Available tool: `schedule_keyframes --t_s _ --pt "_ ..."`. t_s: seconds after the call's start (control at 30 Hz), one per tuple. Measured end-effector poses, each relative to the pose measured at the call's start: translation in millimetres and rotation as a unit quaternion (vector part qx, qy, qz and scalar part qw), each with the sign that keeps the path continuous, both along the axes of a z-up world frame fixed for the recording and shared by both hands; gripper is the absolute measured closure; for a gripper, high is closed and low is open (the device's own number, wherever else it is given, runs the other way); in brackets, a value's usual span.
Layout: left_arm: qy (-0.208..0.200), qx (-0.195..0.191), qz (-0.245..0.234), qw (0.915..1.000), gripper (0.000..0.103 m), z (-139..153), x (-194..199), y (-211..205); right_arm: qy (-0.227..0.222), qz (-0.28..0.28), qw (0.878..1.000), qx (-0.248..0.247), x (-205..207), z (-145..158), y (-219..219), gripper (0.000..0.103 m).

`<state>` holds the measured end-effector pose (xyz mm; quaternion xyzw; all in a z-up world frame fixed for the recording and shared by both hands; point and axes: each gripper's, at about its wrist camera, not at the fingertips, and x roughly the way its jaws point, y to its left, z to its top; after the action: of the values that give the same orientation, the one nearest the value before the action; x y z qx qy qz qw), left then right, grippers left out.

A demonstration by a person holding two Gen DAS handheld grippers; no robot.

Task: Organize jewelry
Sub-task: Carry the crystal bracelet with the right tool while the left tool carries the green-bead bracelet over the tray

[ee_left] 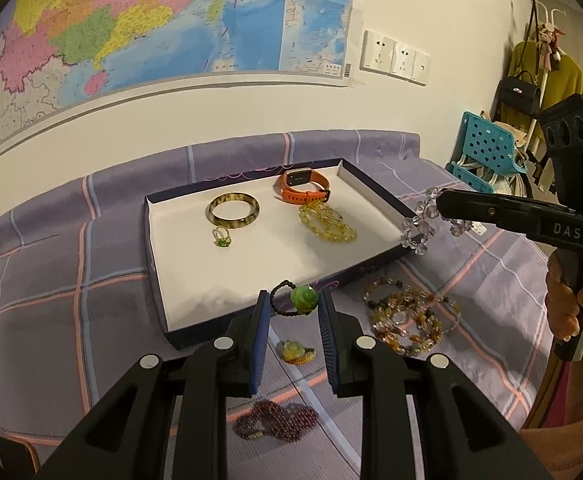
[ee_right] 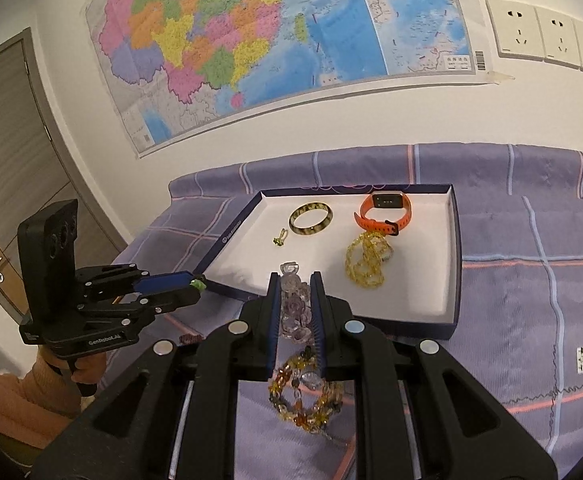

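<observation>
Green carved bead on its black cord bracelet [ee_left: 296, 300] rides clamped in the left gripper [ee_left: 294, 305]; the right gripper [ee_right: 295, 300] pinches a clear crystal-flower bracelet [ee_right: 293, 304]. Both hang at the white-lined tray's [ee_left: 251, 264] edge: carry in, release.

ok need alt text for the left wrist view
The left claw grips a green bead on a dark cord over the near edge of a white-lined tray holding a bangle, orange watch and yellow beads. At right, the right claw carries a clear crystal bracelet; more bracelets lie on the purple checked cloth.
</observation>
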<state>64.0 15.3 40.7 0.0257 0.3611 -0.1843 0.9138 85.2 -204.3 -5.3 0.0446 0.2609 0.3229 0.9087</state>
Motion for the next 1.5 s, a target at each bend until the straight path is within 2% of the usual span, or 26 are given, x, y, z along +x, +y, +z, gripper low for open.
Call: schedule_keyframes --t_s 0.5,1.5 --pt "-0.002 0.004 0.010 0.9999 0.081 4 21 -1 0.001 0.001 1.000 0.005 23 9 4 0.088" --pt "0.005 0.020 0.028 0.9994 0.081 2 56 -1 0.009 -0.002 1.000 0.003 56 9 12 0.088"
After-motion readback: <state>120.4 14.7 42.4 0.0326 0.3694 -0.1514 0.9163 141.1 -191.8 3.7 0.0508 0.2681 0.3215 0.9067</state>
